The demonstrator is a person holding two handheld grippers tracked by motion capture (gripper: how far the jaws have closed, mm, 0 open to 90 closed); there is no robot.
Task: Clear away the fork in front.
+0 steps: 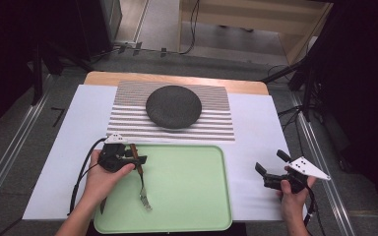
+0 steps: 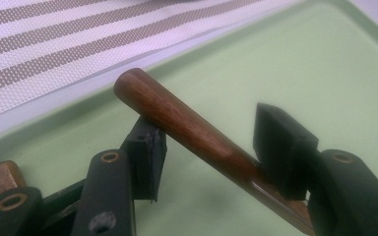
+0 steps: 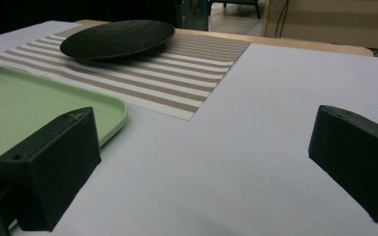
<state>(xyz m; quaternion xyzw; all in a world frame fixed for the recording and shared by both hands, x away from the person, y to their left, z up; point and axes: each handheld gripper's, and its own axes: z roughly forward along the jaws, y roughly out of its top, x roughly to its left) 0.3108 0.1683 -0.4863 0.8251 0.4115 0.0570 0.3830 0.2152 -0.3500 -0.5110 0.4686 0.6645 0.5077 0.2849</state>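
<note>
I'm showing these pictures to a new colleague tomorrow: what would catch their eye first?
Probably the big pale green tray at the near edge of the table, where the left gripper pinches a fork by its brown wooden handle, prongs toward the person. Next, the round dark plate on the striped placemat behind the tray. The right gripper hangs open over the white sheet at the right.
</note>
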